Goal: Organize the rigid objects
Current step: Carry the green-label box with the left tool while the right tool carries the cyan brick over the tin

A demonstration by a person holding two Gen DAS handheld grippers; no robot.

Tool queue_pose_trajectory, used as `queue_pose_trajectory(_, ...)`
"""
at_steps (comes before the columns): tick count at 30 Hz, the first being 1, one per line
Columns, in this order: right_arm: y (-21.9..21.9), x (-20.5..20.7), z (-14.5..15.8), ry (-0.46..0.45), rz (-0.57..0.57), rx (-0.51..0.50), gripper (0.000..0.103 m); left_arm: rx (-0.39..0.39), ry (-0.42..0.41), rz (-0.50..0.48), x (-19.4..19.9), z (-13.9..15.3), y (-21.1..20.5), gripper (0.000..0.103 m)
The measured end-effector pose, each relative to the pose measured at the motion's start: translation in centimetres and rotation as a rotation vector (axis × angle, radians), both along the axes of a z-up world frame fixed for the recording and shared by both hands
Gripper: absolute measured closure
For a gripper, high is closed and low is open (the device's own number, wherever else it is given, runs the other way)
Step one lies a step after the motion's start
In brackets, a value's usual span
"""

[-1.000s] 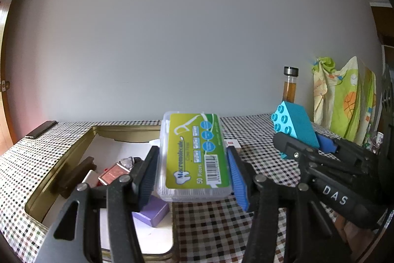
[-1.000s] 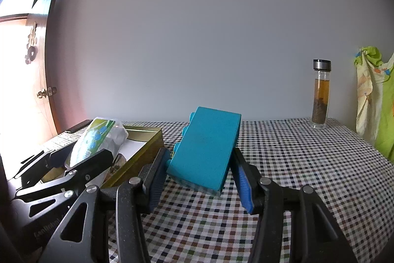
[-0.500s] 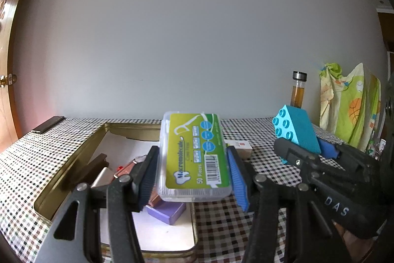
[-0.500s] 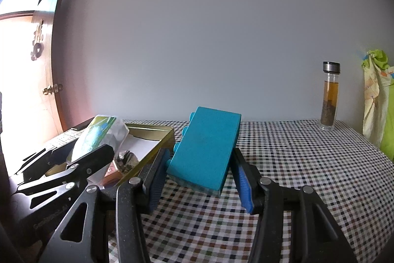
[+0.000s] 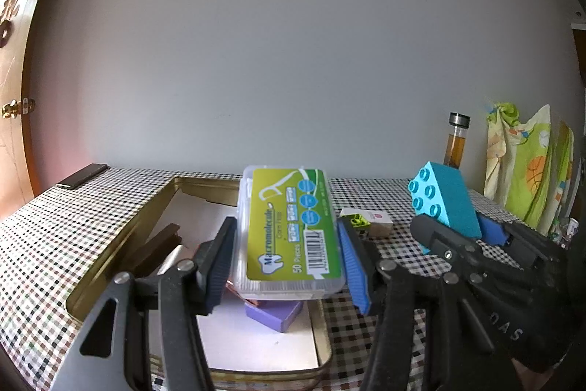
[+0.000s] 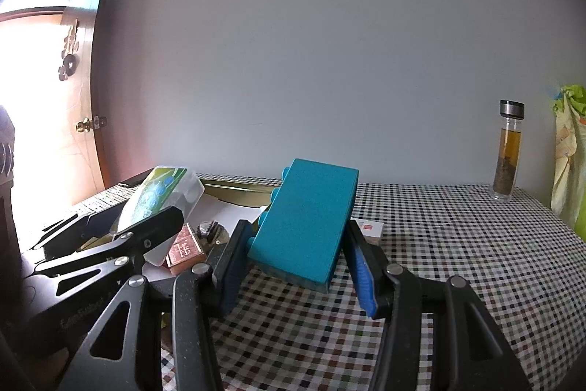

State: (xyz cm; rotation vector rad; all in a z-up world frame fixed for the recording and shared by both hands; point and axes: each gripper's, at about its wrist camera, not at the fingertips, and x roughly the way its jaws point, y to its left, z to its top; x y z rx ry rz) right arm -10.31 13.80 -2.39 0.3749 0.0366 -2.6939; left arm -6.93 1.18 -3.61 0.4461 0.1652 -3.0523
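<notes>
My left gripper (image 5: 287,259) is shut on a clear floss-pick box with a green label (image 5: 289,229) and holds it above the gold metal tin (image 5: 110,266). My right gripper (image 6: 298,262) is shut on a teal toy brick (image 6: 307,222), held above the checkered table to the right of the tin. The brick also shows in the left wrist view (image 5: 443,204), and the floss box in the right wrist view (image 6: 161,196). Inside the tin lie a purple block (image 5: 273,314), a copper-coloured bar (image 6: 185,250) and a dark brown piece (image 5: 159,244).
A small white box (image 5: 370,220) lies on the checkered table (image 6: 457,244) right of the tin. A glass bottle with amber liquid (image 6: 507,149) stands at the back right near a green patterned cloth (image 5: 527,163). A dark flat object (image 5: 82,175) lies at the far left.
Both grippers, each keeping its object, have drawn back and up a little; more of the tin's inside and the small white box now show.
</notes>
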Motion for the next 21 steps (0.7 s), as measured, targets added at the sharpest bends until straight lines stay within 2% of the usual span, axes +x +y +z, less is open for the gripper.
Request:
queue_pose_trajectory(11, -1.6, 0.2, 0.0, 0.003, 0.03, 0.009, 0.05, 0.029, 0.006, 0.015, 0.4, -0.2, -1.2, 0.049)
queue_pose_trajectory(21, -2.0, 0.8, 0.2, -0.006, 0.05, 0.014, 0.05, 0.025, 0.005, 0.06, 0.5, -0.2, -2.7, 0.049)
